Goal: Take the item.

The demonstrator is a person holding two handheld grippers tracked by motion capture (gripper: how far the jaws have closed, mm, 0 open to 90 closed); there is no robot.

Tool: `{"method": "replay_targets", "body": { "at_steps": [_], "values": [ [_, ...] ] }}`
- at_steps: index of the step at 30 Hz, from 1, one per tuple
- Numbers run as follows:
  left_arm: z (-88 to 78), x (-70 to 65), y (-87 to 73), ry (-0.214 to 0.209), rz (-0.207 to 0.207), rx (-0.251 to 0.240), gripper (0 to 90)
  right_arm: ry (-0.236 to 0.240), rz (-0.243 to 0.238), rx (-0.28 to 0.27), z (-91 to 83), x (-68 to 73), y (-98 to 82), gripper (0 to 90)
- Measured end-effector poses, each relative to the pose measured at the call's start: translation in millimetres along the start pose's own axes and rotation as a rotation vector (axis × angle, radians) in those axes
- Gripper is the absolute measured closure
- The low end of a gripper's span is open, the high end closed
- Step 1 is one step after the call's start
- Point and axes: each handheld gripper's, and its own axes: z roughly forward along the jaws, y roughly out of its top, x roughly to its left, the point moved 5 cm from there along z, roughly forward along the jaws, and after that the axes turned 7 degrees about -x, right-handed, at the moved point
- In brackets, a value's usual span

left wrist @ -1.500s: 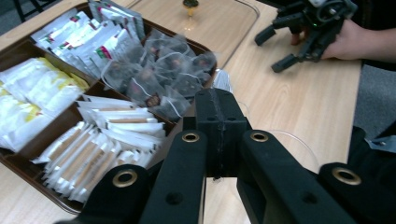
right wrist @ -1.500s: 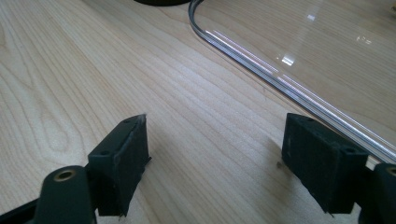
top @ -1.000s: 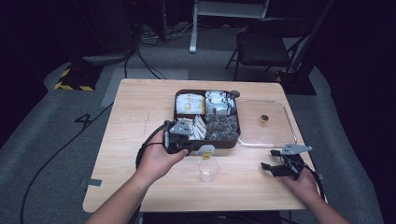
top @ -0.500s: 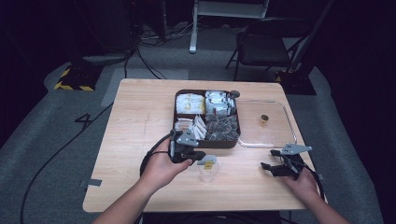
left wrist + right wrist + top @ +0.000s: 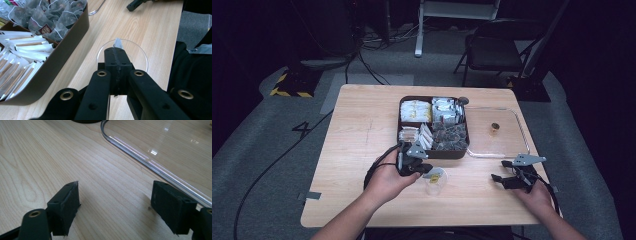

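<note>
Wooden desk (image 5: 362,125), item held: small packet, probably a tea bag (image 5: 118,43), pinched in closed left tongs (image 5: 117,53) directly above clear cup (image 5: 433,184), near the compartment box (image 5: 434,152); right tongs (image 5: 116,202) wide open, empty, beside the cup.

My left claw (image 5: 117,53) is closed, its two black jaws pressed together on a small pale packet (image 5: 118,43) whose tip pokes out just past them. Right below the jaw tips sits a clear round cup (image 5: 140,53) on the wooden worktop (image 5: 155,27), seen from above. To my left I see the brown box (image 5: 75,42), its near compartment packed with white paper-wrapped sticks (image 5: 22,62) and the one behind filled with translucent tea bags (image 5: 50,17). At the top edge, the other claw's dark tip (image 5: 136,3) rests well apart.
</note>
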Motion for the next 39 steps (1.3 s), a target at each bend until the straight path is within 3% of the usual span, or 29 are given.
{"method": "replay_targets", "body": {
  "at_steps": [3, 10, 13, 15, 19, 22, 23, 27, 32, 39],
  "values": [
    [2.2, -0.7, 0.8, -0.013, -0.008, 0.000, 82.1, 0.000, 0.001, 0.000, 0.0, 0.1, 0.0, 22.9],
    [5.4, 0.0, 0.6, -0.015, -0.015, -0.014, 75.5, 0.000, 0.000, 0.000, 0.0, 0.0, 0.0, 22.9],
    [4.4, 6.0, 3.3, -0.017, -0.049, -0.069, 67.3, 0.000, 0.002, 0.000, 0.0, 0.2, 0.0, 22.9],
    [4.3, 8.9, 3.7, -0.012, -0.049, -0.087, 58.9, 0.000, 0.001, 0.000, -0.1, 0.1, 0.0, 22.9],
    [0.7, 24.3, 1.0, 0.030, -0.062, -0.138, 45.3, 0.000, 0.001, 0.000, 0.0, 0.2, 0.0, 22.9],
    [-9.3, 40.6, -7.4, 0.073, -0.094, -0.170, 40.7, 0.000, 0.000, 0.000, 0.0, -0.1, 0.1, 22.9],
    [-9.3, 40.6, -7.4, 0.073, -0.094, -0.170, 40.2, 0.000, 0.000, 0.000, 0.0, -0.1, 0.1, 22.9],
    [-22.8, 55.0, -21.4, 0.144, -0.094, -0.160, 38.8, 0.041, -0.029, 0.000, -3.2, -2.6, -2.2, 22.7],
    [-35.0, 67.8, -40.9, 0.236, -0.104, -0.133, 36.7, 0.027, -0.018, 0.000, -5.7, -3.2, -4.0, 22.7],
    [-47.4, 78.5, -61.8, 0.277, -0.127, -0.111, 34.5, 0.028, -0.017, 0.000, -5.7, -3.2, -4.0, 22.7]
  ]
}}
